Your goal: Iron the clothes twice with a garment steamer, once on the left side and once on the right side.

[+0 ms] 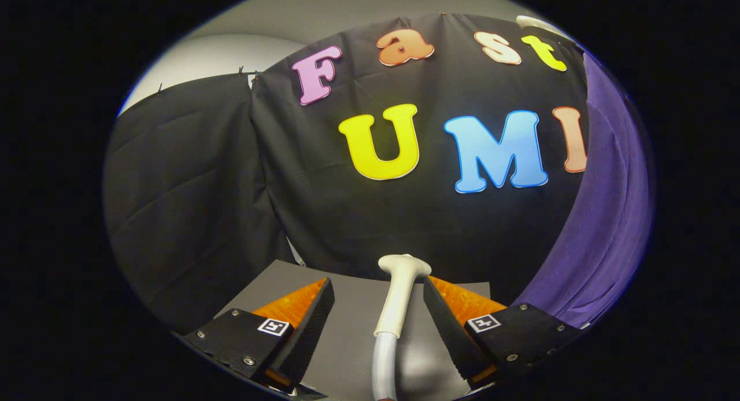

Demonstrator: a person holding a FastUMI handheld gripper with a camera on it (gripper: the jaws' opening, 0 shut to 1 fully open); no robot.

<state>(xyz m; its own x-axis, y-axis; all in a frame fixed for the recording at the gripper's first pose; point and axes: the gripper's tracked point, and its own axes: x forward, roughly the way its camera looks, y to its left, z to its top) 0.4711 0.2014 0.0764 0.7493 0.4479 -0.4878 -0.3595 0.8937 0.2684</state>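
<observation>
A white garment steamer head (399, 297) lies on the grey tabletop (347, 337), its nozzle end pointing away toward the black cloth wall. Its grey hose (384, 363) runs back toward me. My gripper (378, 281) is open, with the steamer handle lying between the two fingers. The handle is close to the right finger, and a wide gap separates it from the left one. A purple garment (607, 216) hangs to the right, beyond the right finger, its folds running down to table level.
Black cloth (191, 204) hangs behind and to the left of the table. The table's far edge lies just beyond the steamer's nozzle. A pale wall (231, 48) shows above the cloth.
</observation>
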